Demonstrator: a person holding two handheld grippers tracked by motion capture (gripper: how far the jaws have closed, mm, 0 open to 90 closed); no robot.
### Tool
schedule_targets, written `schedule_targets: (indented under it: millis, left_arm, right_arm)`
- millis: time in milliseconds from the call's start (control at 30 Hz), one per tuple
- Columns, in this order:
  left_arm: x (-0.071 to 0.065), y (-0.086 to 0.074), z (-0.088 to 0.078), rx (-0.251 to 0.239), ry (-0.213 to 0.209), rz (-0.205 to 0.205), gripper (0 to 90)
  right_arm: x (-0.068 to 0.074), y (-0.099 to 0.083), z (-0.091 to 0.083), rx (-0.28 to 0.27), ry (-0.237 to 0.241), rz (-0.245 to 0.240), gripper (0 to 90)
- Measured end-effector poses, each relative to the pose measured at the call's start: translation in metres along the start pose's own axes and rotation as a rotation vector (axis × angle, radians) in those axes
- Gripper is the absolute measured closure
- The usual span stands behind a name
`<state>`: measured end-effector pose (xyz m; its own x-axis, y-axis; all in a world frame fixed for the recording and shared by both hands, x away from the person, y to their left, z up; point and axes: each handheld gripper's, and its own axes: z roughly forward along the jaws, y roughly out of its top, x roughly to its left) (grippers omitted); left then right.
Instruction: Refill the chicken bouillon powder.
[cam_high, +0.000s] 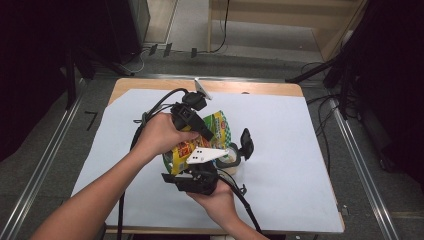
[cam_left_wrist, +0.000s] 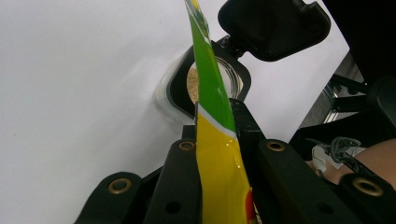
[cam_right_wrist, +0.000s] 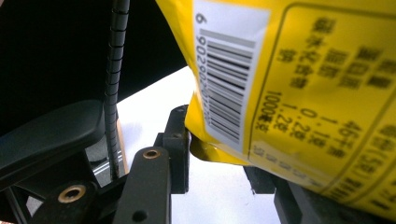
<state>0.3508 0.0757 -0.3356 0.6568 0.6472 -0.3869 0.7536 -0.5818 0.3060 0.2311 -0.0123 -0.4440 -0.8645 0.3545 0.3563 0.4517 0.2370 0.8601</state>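
We hold the yellow-and-green snack bag (cam_high: 200, 142) between both grippers, above the white sheet (cam_high: 280, 150) that covers the table (cam_high: 250, 88). The left gripper (cam_high: 207, 134) comes in from the upper left; in the left gripper view its jaws stand pressed together on the thin edge of the bag (cam_left_wrist: 217, 154), which rises upright between them. The right gripper (cam_high: 192, 177) sits below the bag, near our side of the table. In the right gripper view the barcode side of the bag (cam_right_wrist: 289, 93) lies between its jaws, with the lower edge at the left jaw; we cannot tell whether the pads press on it. Just beyond the bag stands a clear container (cam_left_wrist: 205, 84) with a black rim, holding a tan grainy filling, its black lid (cam_left_wrist: 273, 28) swung open behind it.
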Motion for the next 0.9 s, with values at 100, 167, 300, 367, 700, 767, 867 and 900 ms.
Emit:
schedule_targets:
  millis: [100,167,300,367,700,767,867,900]
  left_arm:
    - [0.0007,-0.0002,-0.0004,0.000,0.004,-0.006,84.9]
    - [0.0006,-0.0005,-0.0007,-0.001,0.008,-0.007,84.8]
    - [0.0018,-0.0029,-0.0038,-0.005,0.016,-0.011,84.6]
    - [0.0026,-0.0038,-0.0050,-0.006,0.017,-0.013,84.6]
    - [0.0045,-0.0052,-0.0083,-0.022,0.025,-0.021,84.3]
    - [0.0040,-0.0052,-0.0086,-0.022,0.026,-0.019,84.4]
    - [0.0033,-0.0051,-0.0094,-0.023,0.028,-0.019,84.3]
    - [0.0033,-0.0051,-0.0094,-0.023,0.028,-0.019,84.3]
  right_arm:
    - [-0.0010,0.0002,0.0008,-0.001,0.006,0.001,67.3]
    - [-0.0011,0.0003,0.0011,-0.001,0.008,0.001,67.3]
    - [-0.0004,0.0017,0.0034,-0.002,0.018,-0.001,67.3]
    - [-0.0001,0.0023,0.0044,-0.003,0.022,-0.003,67.3]
    - [-0.0012,0.0047,0.0074,0.000,0.030,-0.009,67.3]
    - [-0.0016,0.0049,0.0078,-0.002,0.030,-0.008,67.4]
    - [-0.0015,0.0054,0.0079,-0.005,0.033,-0.007,67.5]
    - [-0.0015,0.0054,0.0079,-0.005,0.033,-0.007,67.5]
